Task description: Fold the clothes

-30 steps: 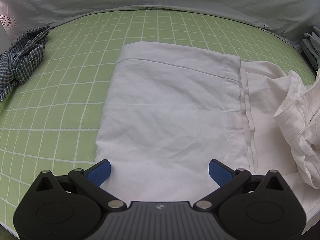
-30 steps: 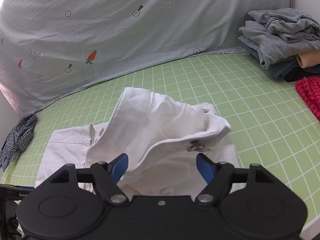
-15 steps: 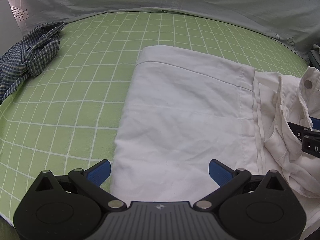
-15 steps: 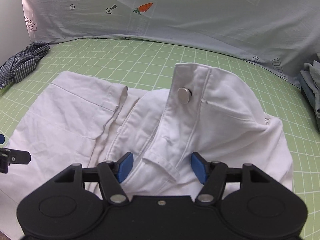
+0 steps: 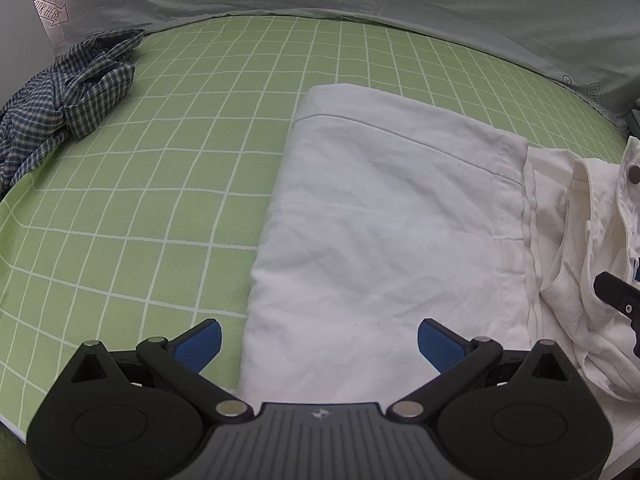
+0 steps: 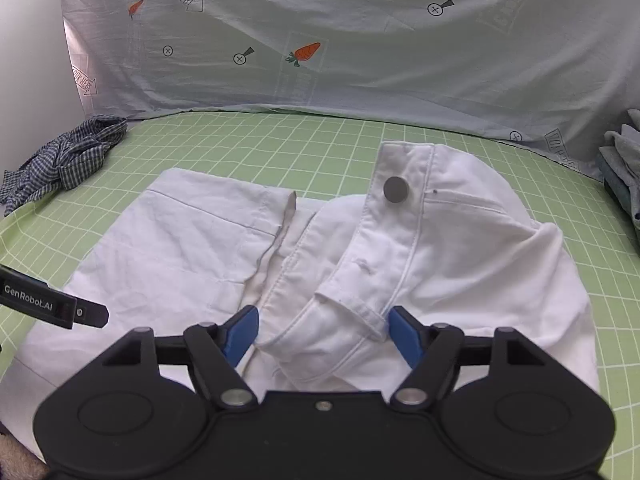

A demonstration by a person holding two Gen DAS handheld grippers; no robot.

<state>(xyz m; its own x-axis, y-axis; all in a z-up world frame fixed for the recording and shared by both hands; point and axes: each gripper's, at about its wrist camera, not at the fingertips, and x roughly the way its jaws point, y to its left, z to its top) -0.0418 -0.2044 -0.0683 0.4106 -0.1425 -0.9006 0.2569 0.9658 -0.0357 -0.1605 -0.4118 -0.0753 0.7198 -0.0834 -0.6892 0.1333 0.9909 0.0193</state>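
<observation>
White trousers (image 5: 380, 220) lie on the green gridded sheet (image 5: 180, 200), the leg part folded flat. Their waistband (image 6: 404, 240), with its metal button (image 6: 396, 189), sits bunched and raised at the right. My left gripper (image 5: 318, 340) is open at the near edge of the flat leg part, with its left finger over the green sheet and cloth between the pads. My right gripper (image 6: 324, 332) is open, and a fold of the waistband lies between its blue pads (image 6: 404, 334), which do not clamp it. The button (image 5: 633, 173) also shows at the right edge of the left wrist view.
A crumpled blue checked shirt (image 5: 68, 108) lies at the far left. Grey folded clothes (image 6: 624, 168) sit at the right edge. A pale printed cloth backdrop (image 6: 320, 40) hangs behind the sheet. The black bar (image 6: 52, 304) of the left tool juts in low on the left.
The waistband, lifted a second ago, has come down onto the trousers with my right gripper low over it. My left gripper has shifted left along the near edge.
</observation>
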